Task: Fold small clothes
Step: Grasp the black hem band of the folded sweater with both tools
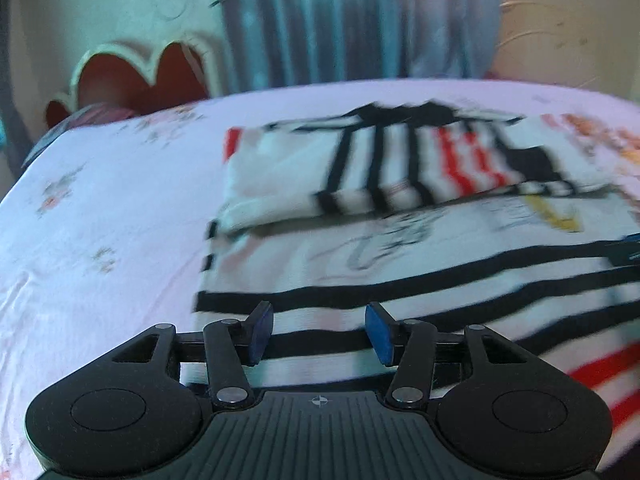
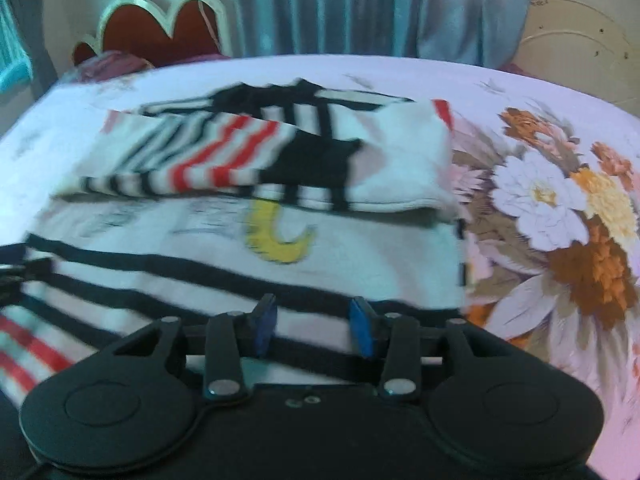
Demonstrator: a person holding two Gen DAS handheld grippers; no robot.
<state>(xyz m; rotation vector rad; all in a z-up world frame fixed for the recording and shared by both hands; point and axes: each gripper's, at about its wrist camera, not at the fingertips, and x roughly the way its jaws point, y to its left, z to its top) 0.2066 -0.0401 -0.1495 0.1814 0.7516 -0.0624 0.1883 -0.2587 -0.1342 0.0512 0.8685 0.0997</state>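
Note:
A small white garment (image 1: 400, 248) with black and red stripes lies flat on the bed, blurred in both views. Its far part (image 1: 400, 160) is folded back toward me, sleeves laid over it. A yellow moon print (image 2: 280, 244) shows on the garment's (image 2: 360, 256) middle below that fold (image 2: 280, 152). My left gripper (image 1: 320, 320) hovers over the near left striped hem, open, with nothing pinched between its blue pads. My right gripper (image 2: 313, 312) hangs over the near right hem, also open, with only cloth showing below the gap.
The bedsheet (image 2: 560, 200) carries a big flower print right of the garment and is pale with small flowers (image 1: 80, 200) on the left. A red scalloped headboard (image 1: 140, 76), blue curtains (image 1: 360, 20) and a white fan (image 2: 580, 52) stand behind the bed.

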